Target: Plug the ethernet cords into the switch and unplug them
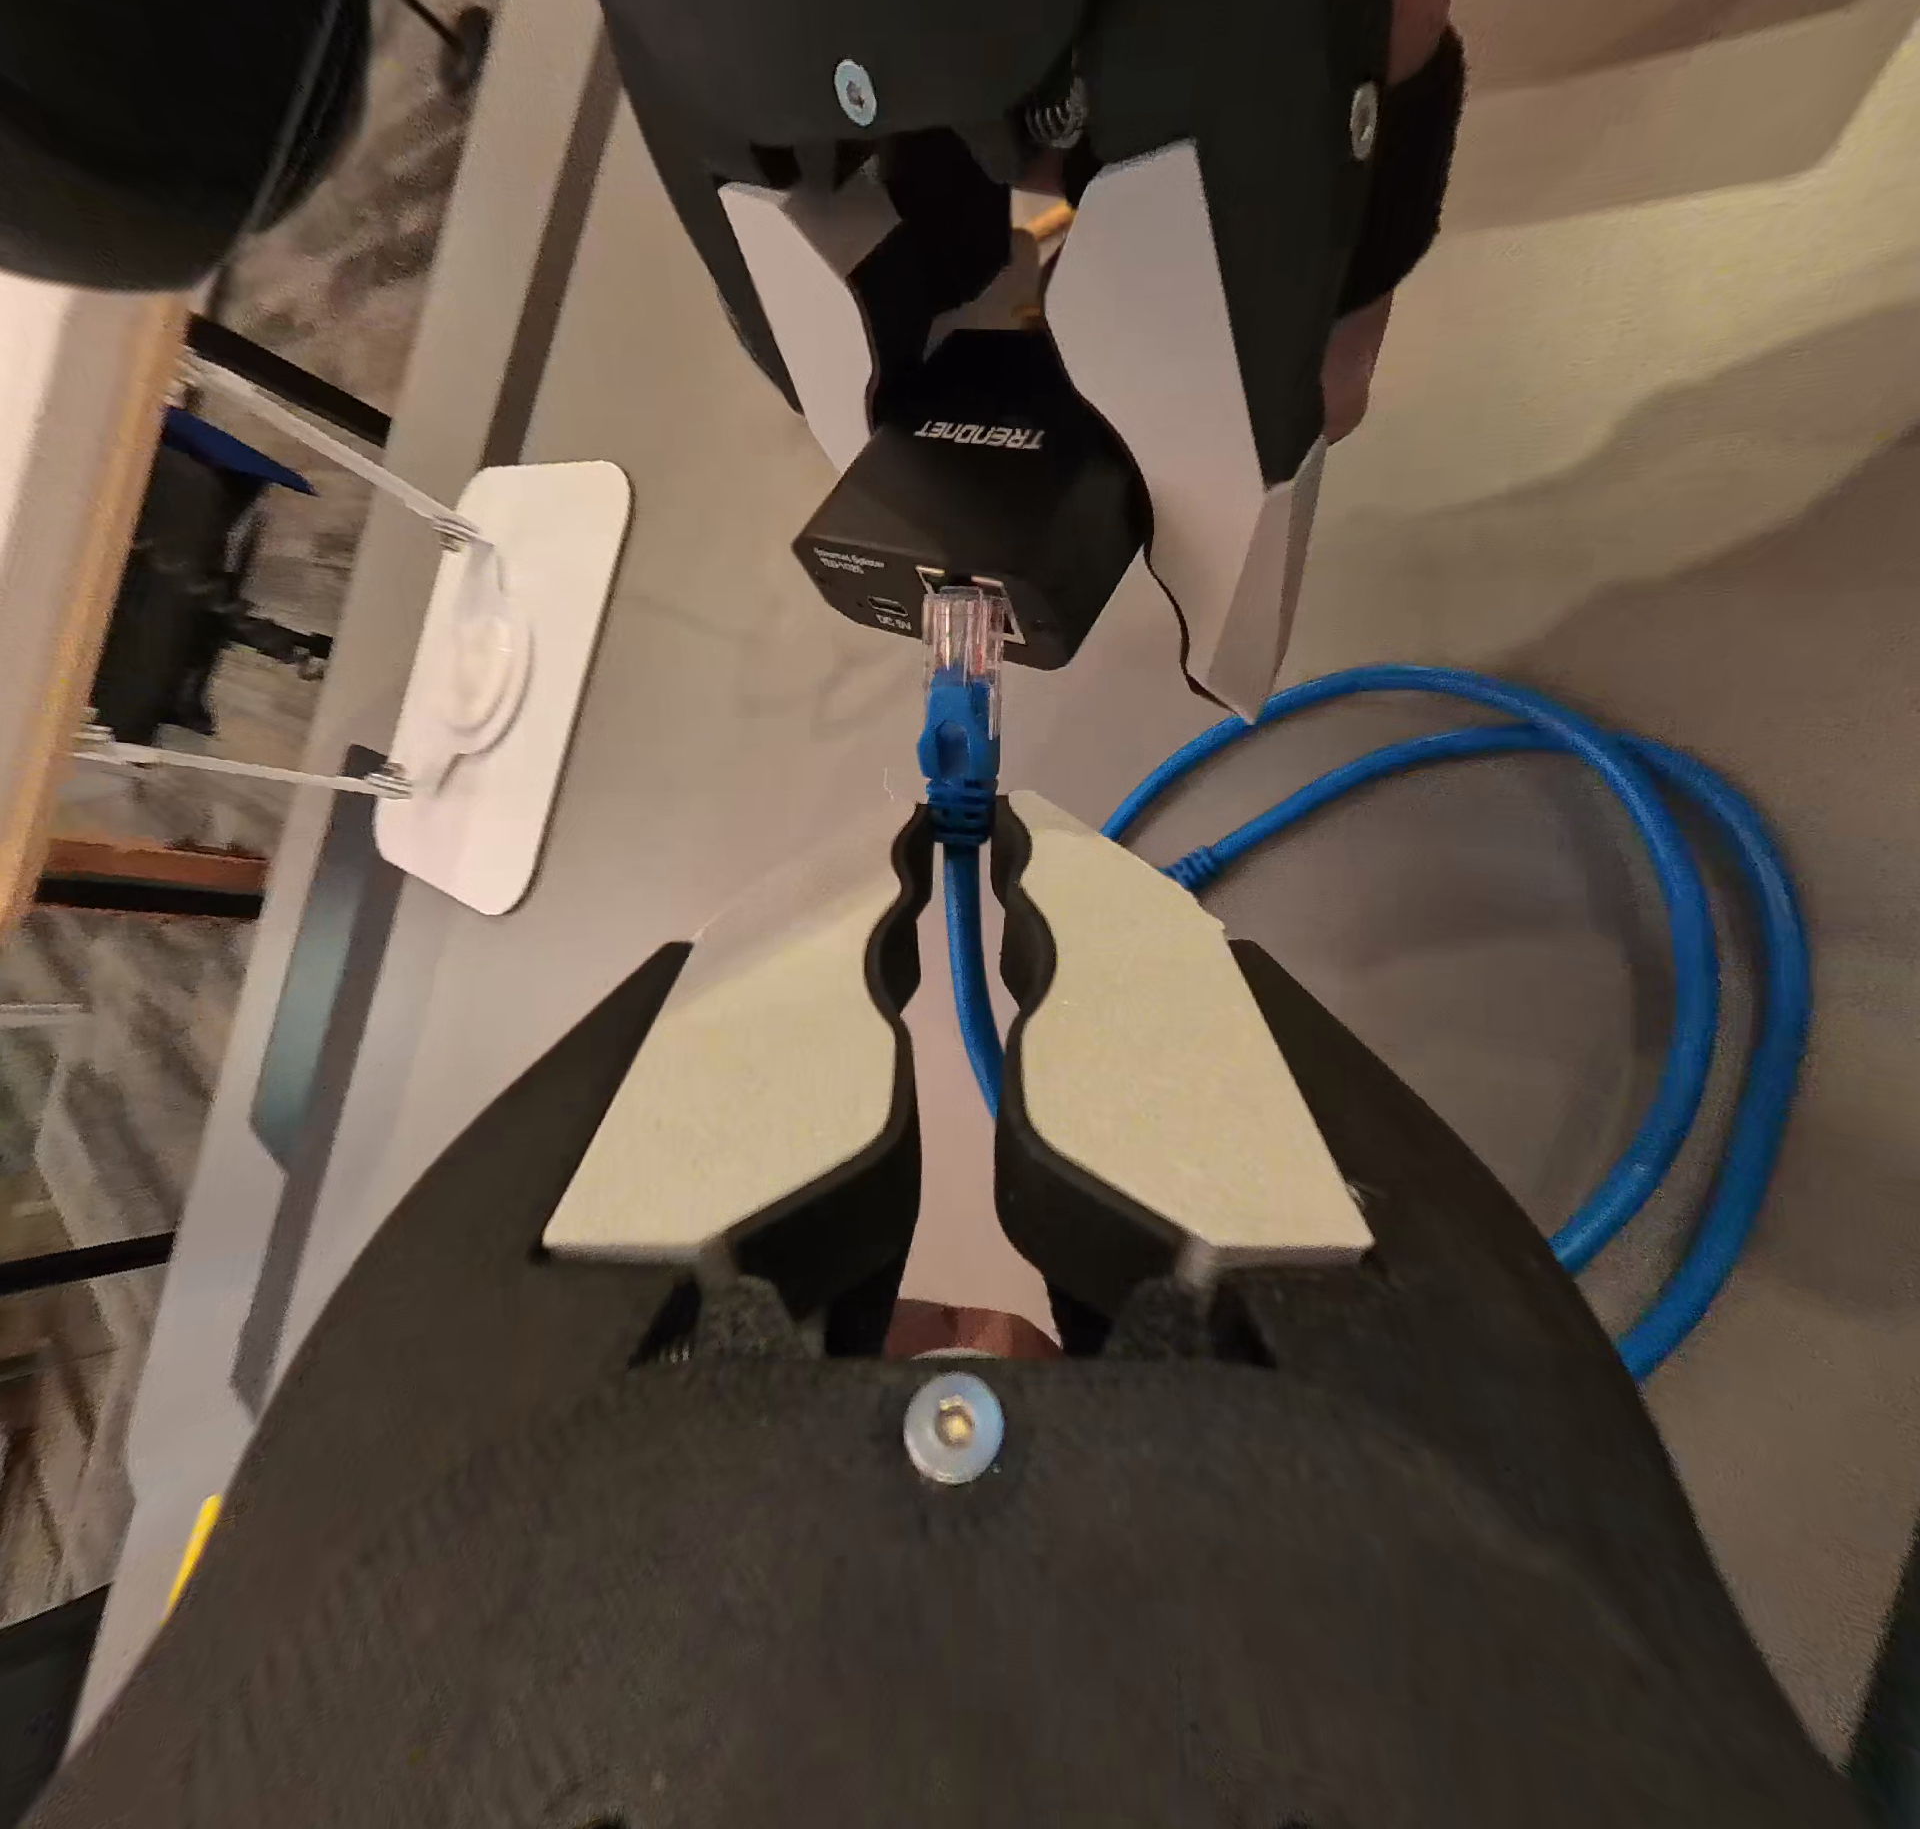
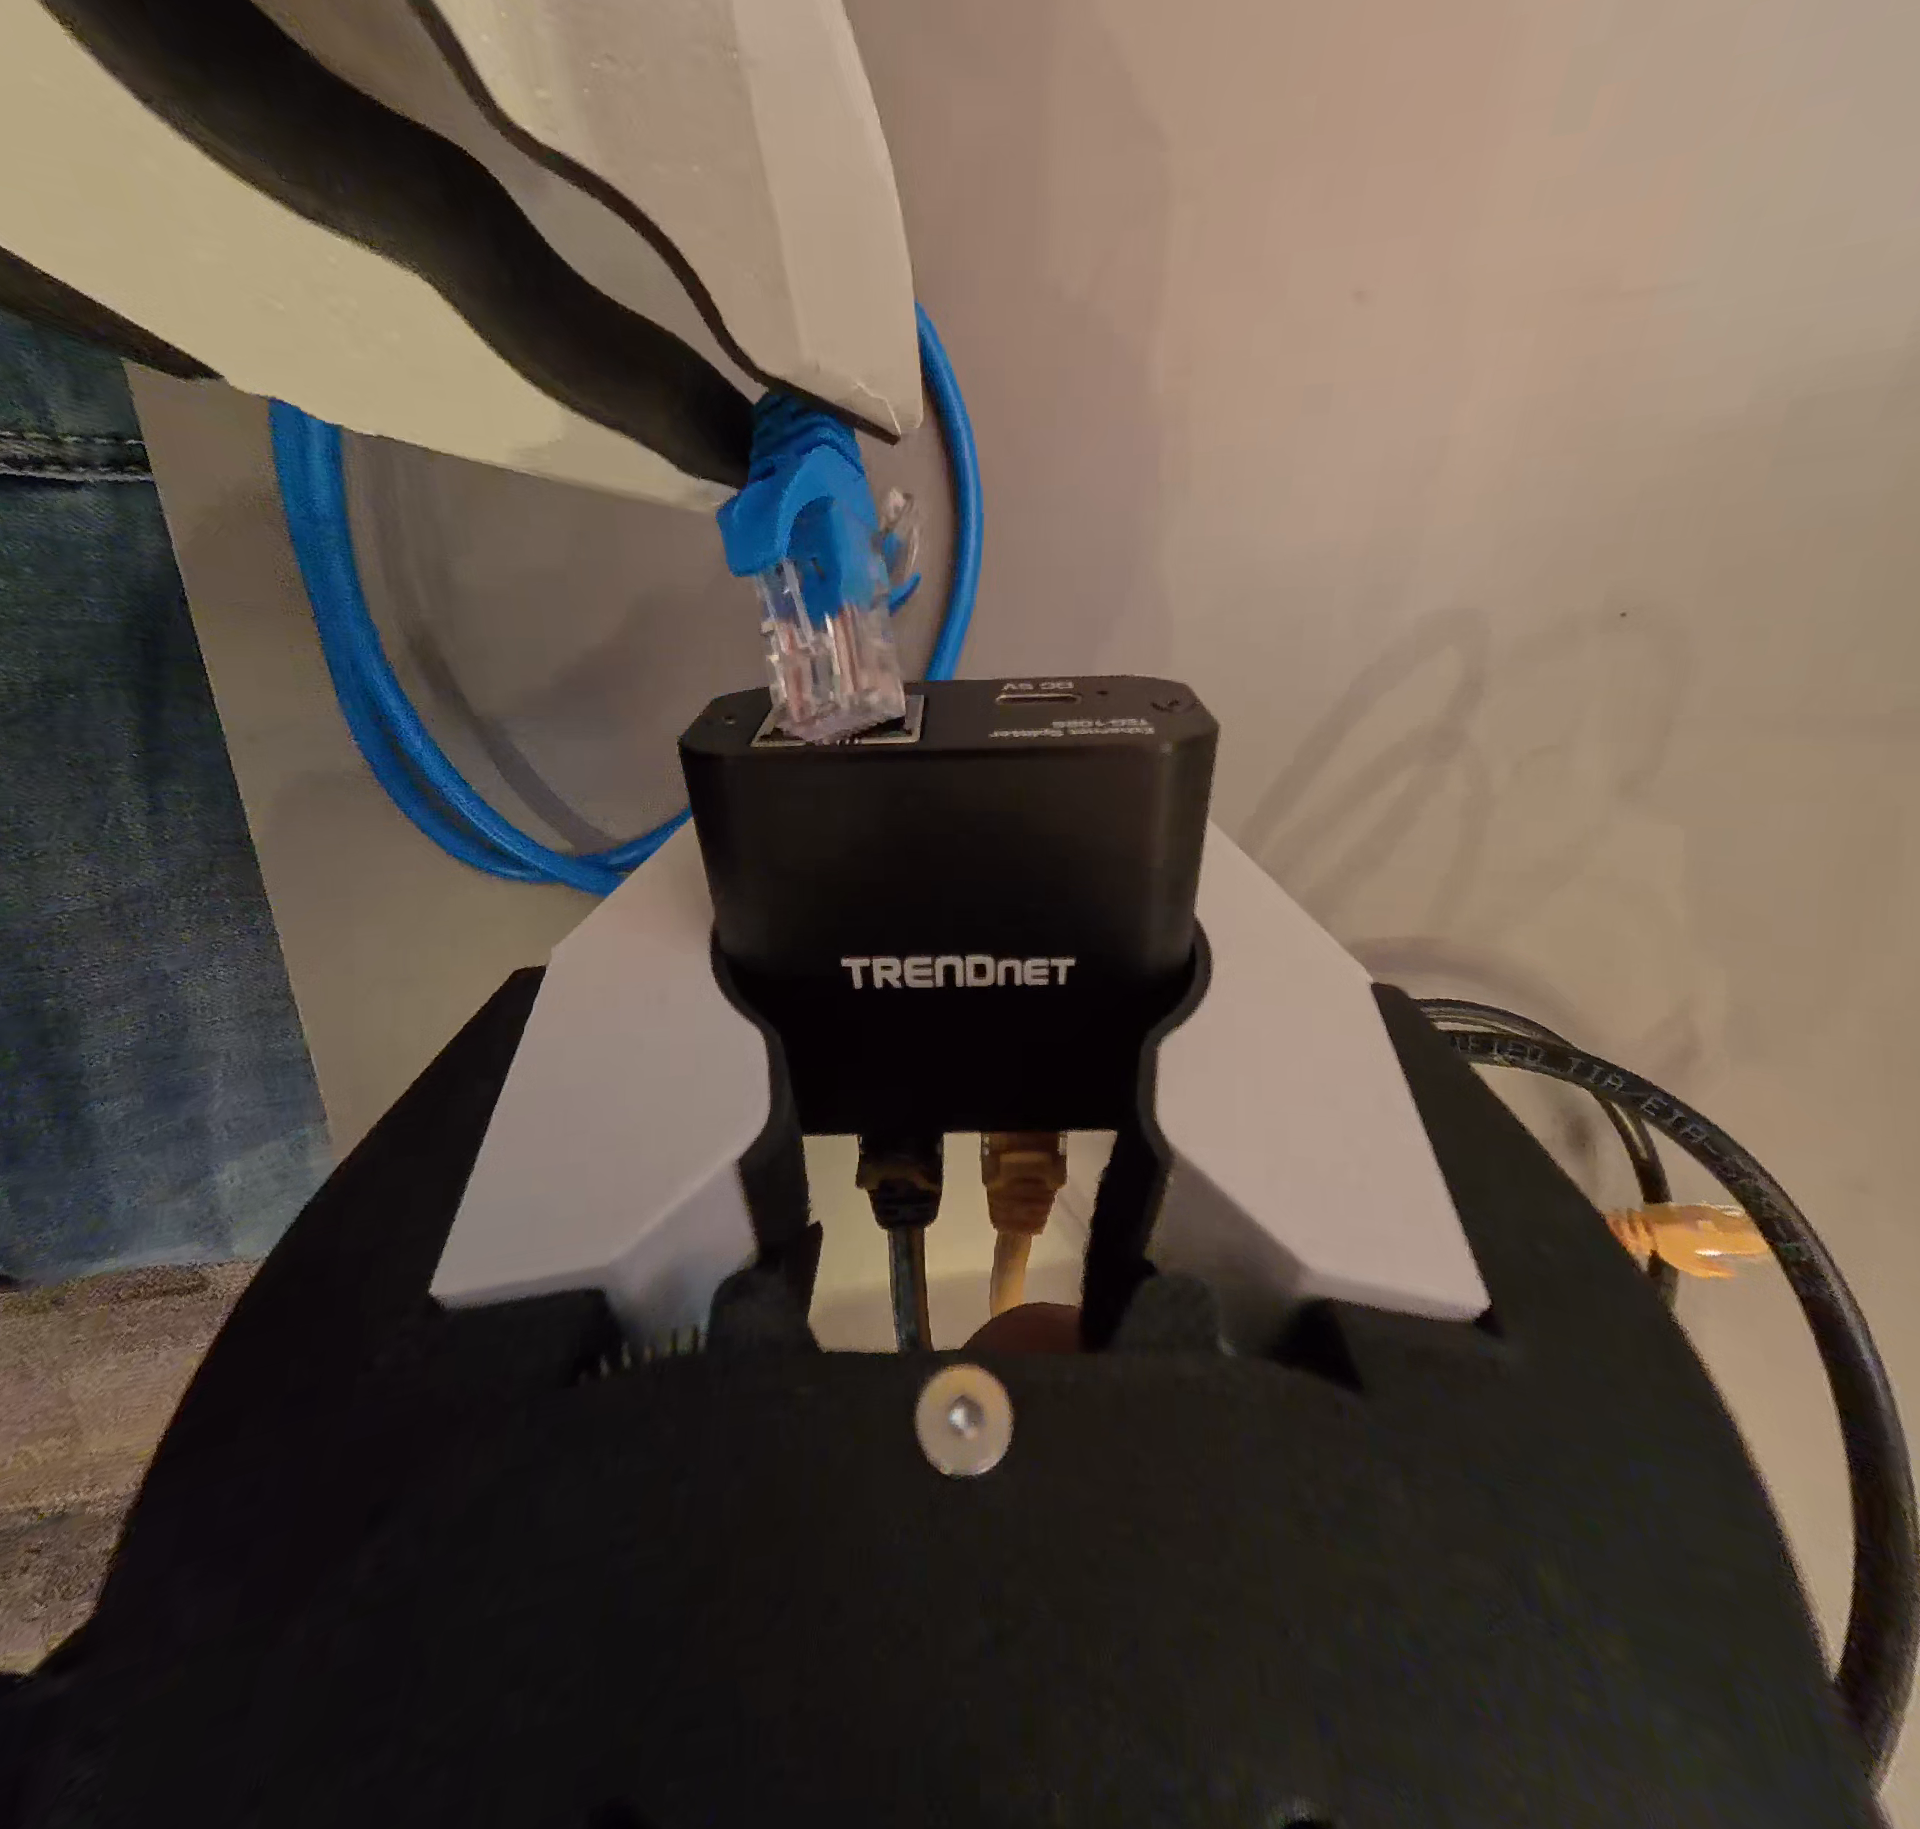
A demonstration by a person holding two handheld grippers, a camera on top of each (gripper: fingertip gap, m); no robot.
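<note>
My left gripper (image 1: 958,829) is shut on the blue ethernet cord (image 1: 1704,948) just behind its boot. The cord's clear plug (image 1: 961,631) points at the port on the small black switch (image 1: 966,522) and its tip sits at the port's mouth. My right gripper (image 2: 961,948) is shut on the switch (image 2: 945,823) and holds it by its sides. In the right wrist view the clear plug (image 2: 826,662) is tilted, with its tip just inside the left port. A black cord (image 2: 899,1218) and a yellow cord (image 2: 1023,1208) are plugged into the switch's near side.
The blue cord's slack (image 2: 343,657) lies looped on the pale table. A white plate with a clear stand (image 1: 499,678) sits to the left near the table's edge. A black cable (image 2: 1766,1260) and a loose yellow plug (image 2: 1683,1249) lie at the right.
</note>
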